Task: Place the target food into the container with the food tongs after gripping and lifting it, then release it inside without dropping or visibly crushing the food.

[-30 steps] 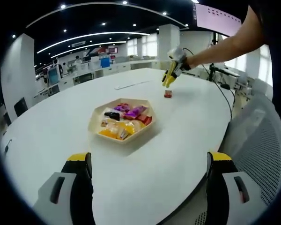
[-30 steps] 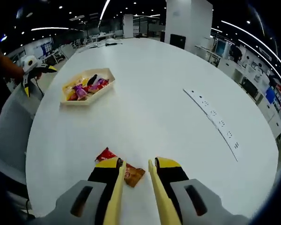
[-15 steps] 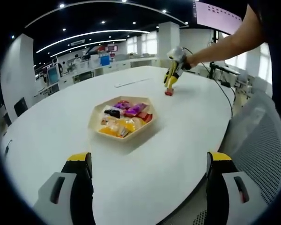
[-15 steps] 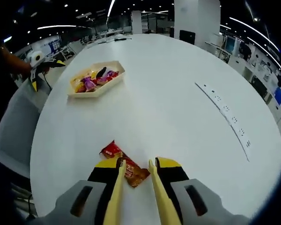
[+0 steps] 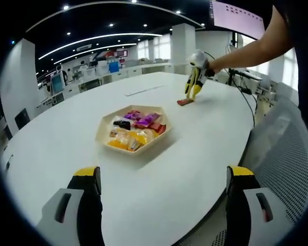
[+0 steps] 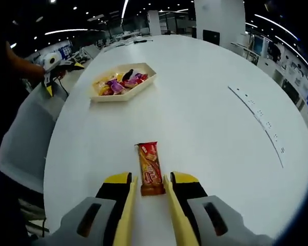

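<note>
A red-and-orange wrapped snack bar (image 6: 149,165) lies flat on the white table (image 6: 205,118), pointing away from me. My right gripper (image 6: 149,180) carries yellow tong blades that straddle the bar's near end with a small gap on each side; it is open. The hexagonal beige tray (image 6: 143,88) with several wrapped snacks sits farther off to the left. In the left gripper view the same tray (image 5: 103,134) is in the middle, and beyond it the right gripper (image 5: 194,89) leans over the bar (image 5: 185,101). My left gripper (image 5: 161,189) stands open and wide near the table edge.
A flush power strip (image 6: 256,119) runs along the table at the right. A grey mesh chair (image 5: 287,154) stands by the table edge; another view of it is the chair (image 6: 23,138) at the left. A person's arm (image 5: 246,48) reaches to the right gripper.
The right gripper has swung round and moved in, so the snack bar now lies lengthwise with its near end between the tong blades. The left gripper has stayed put.
</note>
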### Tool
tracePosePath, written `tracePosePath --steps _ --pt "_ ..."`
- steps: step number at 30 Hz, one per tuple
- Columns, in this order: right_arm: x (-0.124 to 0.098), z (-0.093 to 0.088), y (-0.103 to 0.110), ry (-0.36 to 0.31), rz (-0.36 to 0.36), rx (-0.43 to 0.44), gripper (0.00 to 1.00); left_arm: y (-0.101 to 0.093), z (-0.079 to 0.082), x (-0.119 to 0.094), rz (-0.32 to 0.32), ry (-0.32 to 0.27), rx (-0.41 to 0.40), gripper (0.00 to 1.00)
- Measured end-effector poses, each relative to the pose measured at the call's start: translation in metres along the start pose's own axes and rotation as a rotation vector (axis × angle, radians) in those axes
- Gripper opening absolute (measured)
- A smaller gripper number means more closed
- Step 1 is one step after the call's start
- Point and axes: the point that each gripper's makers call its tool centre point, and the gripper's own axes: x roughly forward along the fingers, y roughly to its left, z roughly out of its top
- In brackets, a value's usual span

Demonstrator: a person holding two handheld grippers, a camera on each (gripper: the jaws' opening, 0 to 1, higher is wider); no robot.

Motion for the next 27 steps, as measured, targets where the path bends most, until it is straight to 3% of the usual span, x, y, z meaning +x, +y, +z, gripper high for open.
tracePosePath --steps 7,19,21,23,27 --pt "0.01 0.0 -0.003 0.03 -0.085 -0.08 0.27 -0.001 0.001 0.0 -0.004 -0.001 0.005 0.98" --pt "0.006 0.005 -0.005 0.039 -0.126 0.009 0.23 0.005 0.005 -0.001 0.022 -0.02 0.013 1.0" --pt "0.004 0.008 -0.007 0.033 -0.136 0.026 0.23 0.006 0.005 -0.001 0.021 -0.023 -0.019 1.0" --pt "0.0 0.007 -0.006 0.028 -0.129 0.092 0.24 0.005 0.004 -0.001 0.018 -0.019 -0.014 1.0" --pt "-0.006 0.005 -0.009 0.037 -0.151 0.088 0.24 0.002 0.006 -0.001 0.005 -0.026 -0.004 1.0"
